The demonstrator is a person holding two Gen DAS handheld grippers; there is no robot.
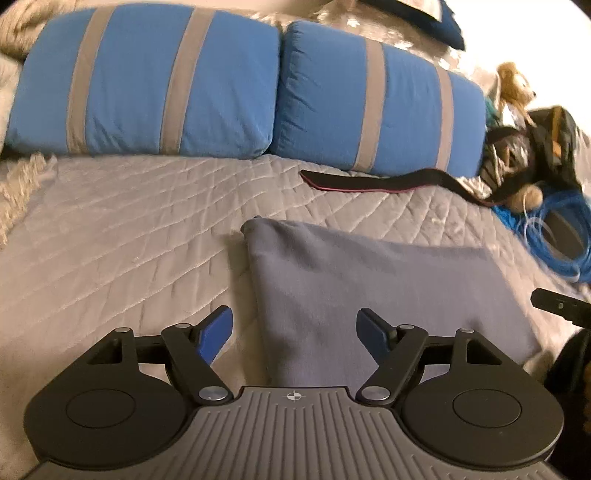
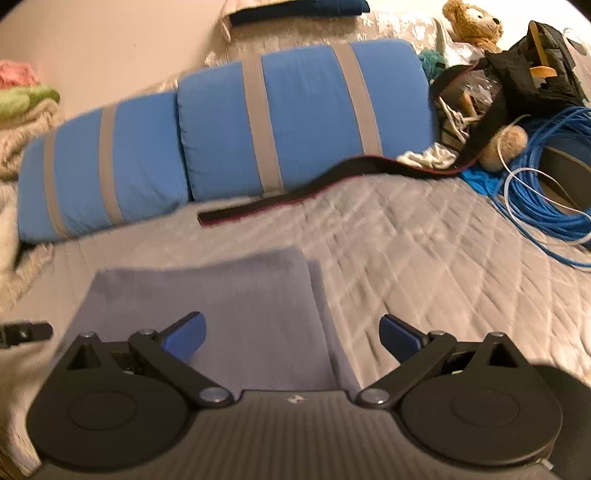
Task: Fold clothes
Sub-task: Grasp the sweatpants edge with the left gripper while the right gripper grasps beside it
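A grey-blue folded garment (image 1: 369,291) lies flat on the quilted grey bedspread (image 1: 122,229); the right wrist view shows it too, garment (image 2: 207,314), with a second layer peeking out along its right edge. My left gripper (image 1: 294,325) is open just above the garment's near left part, its blue pads apart and nothing between them. My right gripper (image 2: 291,332) is open wide over the garment's near right edge, with nothing held. A tip of the right gripper shows at the right edge of the left wrist view, and a tip of the left gripper at the left edge of the right wrist view.
Two blue pillows with grey stripes (image 1: 147,85) (image 2: 303,118) lie along the far side. A black strap (image 1: 369,181) (image 2: 317,188) runs across the bedspread in front of them. A blue cable coil (image 2: 546,177), a black bag (image 2: 535,70) and a plush bear (image 2: 472,22) crowd the far right.
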